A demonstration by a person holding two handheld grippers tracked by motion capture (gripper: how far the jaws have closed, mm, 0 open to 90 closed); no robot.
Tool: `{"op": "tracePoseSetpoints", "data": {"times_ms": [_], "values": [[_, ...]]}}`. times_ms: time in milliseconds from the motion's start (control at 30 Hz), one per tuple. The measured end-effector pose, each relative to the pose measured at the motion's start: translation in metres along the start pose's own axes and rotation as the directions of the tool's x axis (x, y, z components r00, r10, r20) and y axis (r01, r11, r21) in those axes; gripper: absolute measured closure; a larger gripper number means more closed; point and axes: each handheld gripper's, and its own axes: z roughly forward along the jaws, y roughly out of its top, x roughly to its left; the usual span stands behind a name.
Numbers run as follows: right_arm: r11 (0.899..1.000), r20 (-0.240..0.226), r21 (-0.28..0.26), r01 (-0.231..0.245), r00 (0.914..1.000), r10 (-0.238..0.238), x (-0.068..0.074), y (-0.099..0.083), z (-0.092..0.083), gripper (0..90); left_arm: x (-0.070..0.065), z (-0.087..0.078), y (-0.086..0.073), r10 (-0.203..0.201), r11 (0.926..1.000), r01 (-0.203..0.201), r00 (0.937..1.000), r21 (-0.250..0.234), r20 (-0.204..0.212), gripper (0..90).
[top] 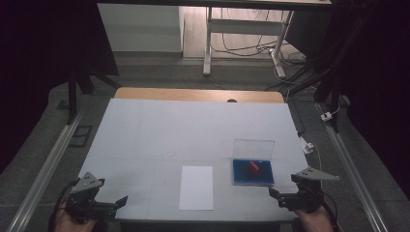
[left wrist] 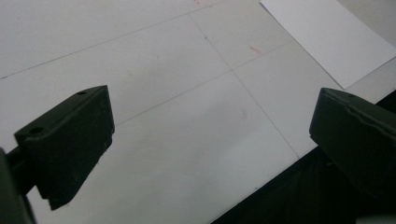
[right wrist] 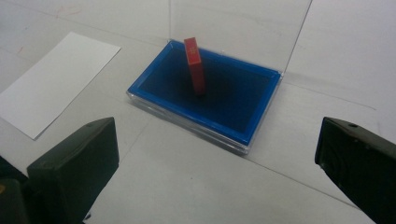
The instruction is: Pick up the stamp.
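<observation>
A blue ink pad (top: pixel 253 172) (right wrist: pixel 205 100) lies in a clear case with its lid (top: pixel 253 149) (right wrist: pixel 238 28) standing up behind it. A small red stamp block (top: pixel 254 166) (right wrist: pixel 194 65) stands tilted on the pad. A white sheet of paper (top: pixel 196 187) (right wrist: pixel 51 84) (left wrist: pixel 327 37) lies to the left of the case. My right gripper (top: pixel 279 195) (right wrist: pixel 217 172) is open near the table's front right corner, a little short of the case, nothing between its jaws. My left gripper (top: pixel 117 205) (left wrist: pixel 210 140) is open at the front left corner over bare table.
The white table top (top: pixel 193 130) ends in a wooden strip at the far side. Metal rails (top: pixel 43 174) run along both sides on the floor. A white desk frame (top: pixel 241 29) and cables stand beyond the table.
</observation>
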Motion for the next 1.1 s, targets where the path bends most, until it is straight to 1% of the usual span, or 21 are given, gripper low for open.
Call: {"op": "tracePoseSetpoints", "data": {"times_ms": [167,233,400,600,833,1000,1100], "values": [[1.000,-0.009,0.010,0.004,1.0000,-0.004,0.0004,0.0003,0.0012,0.0,0.0029,-0.0005,-0.0006,-0.013,0.9999,0.013,0.9995,-0.009,0.028,0.4],[1.000,-0.018,0.014,0.012,0.9998,-0.011,0.0007,0.0003,0.0015,0.0,0.0034,-0.0002,-0.0005,-0.015,0.9999,0.015,0.9994,-0.006,0.031,0.7],[0.999,-0.027,0.024,0.029,0.9992,-0.028,0.0026,0.0007,0.0026,0.0,0.0027,0.0008,-0.0001,-0.007,1.0000,0.007,0.9994,0.005,0.033,1.0],[0.998,-0.031,0.036,0.047,0.9984,-0.046,0.0040,0.0010,0.0039,0.0,0.0022,0.0017,0.0001,-0.007,0.9999,0.006,0.9992,0.014,0.039,1.1],[0.998,-0.032,0.036,0.056,0.9980,-0.055,0.0050,0.0009,0.0034,0.0,0.0015,0.0030,0.0009,0.000,0.9997,-0.001,0.9995,0.025,0.033,1.3],[0.997,-0.028,0.045,0.061,0.9978,-0.060,0.0055,0.0013,0.0036,0.0,0.0024,0.0031,0.0010,-0.005,0.9997,0.004,0.9994,0.026,0.033,1.4],[0.996,-0.027,0.045,0.073,0.9970,-0.072,0.0065,0.0014,0.0038,0.0,0.0027,0.0028,0.0008,-0.010,0.9997,0.010,0.9993,0.021,0.035,1.4]]}}
